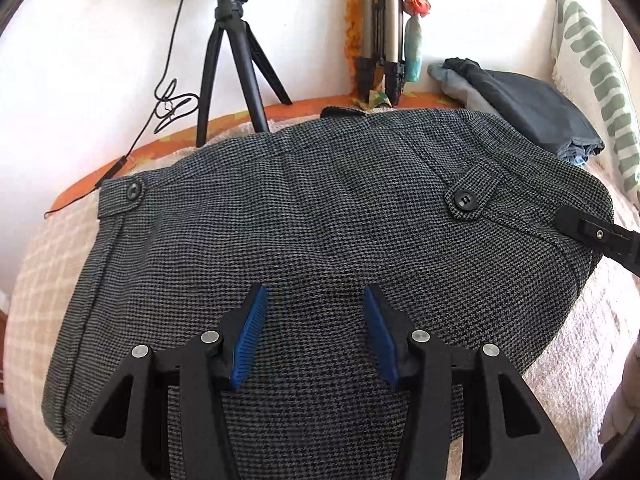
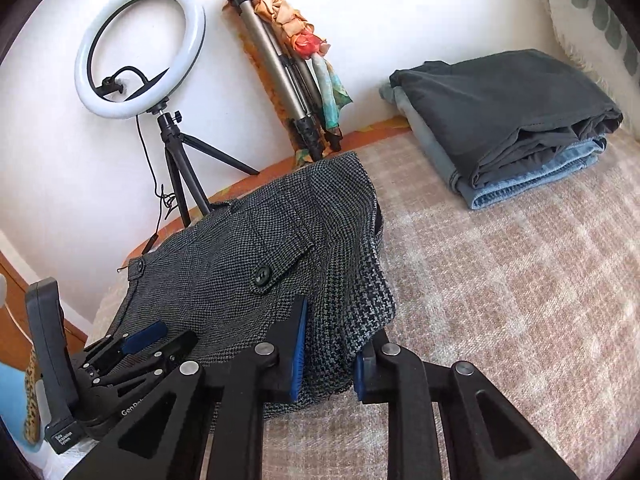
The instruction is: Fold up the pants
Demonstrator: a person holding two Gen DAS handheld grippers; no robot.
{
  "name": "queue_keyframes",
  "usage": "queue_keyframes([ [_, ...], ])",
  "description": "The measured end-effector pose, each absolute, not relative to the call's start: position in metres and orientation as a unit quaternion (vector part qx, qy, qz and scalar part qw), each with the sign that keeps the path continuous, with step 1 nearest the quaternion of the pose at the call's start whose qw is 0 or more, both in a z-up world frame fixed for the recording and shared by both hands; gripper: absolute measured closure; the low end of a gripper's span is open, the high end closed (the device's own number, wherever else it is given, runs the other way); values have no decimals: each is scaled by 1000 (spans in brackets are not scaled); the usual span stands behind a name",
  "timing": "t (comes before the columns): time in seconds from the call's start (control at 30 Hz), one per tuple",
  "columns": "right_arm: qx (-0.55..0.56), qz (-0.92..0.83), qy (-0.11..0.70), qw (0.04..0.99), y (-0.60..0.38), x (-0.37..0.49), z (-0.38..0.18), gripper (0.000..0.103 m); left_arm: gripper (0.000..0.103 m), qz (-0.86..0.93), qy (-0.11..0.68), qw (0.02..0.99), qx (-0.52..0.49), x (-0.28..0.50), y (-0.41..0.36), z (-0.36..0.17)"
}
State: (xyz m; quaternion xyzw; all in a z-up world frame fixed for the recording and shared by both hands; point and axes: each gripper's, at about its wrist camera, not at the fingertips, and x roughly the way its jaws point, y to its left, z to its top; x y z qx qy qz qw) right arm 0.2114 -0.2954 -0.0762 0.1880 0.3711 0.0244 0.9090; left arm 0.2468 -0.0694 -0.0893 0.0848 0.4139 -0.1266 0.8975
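Grey houndstooth pants [image 1: 320,208] lie folded on the bed, with two buttoned pocket flaps facing up. My left gripper [image 1: 314,300] hovers open over the near part of the pants, blue pads apart, nothing between them. My right gripper [image 2: 332,328] straddles the pants' [image 2: 248,248] right edge, where a fold of cloth [image 2: 352,304] bulges up between its open pads. In the left wrist view a right fingertip [image 1: 584,228] shows at the pants' right edge. The left gripper [image 2: 140,340] shows in the right wrist view over the pants' left part.
A stack of folded dark and blue trousers [image 2: 508,120] lies at the back right of the bed [image 2: 520,280]. A ring light on a black tripod [image 2: 140,52] and a folded tripod [image 2: 280,76] stand against the wall behind. A patterned pillow [image 1: 592,72] is at far right.
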Motion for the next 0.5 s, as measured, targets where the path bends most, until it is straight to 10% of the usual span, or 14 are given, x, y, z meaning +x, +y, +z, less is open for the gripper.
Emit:
queue_keyframes([
  [0.5,0,73,304,950,-191,215,14,89,54,-115,408,905,30,211,24,-65],
])
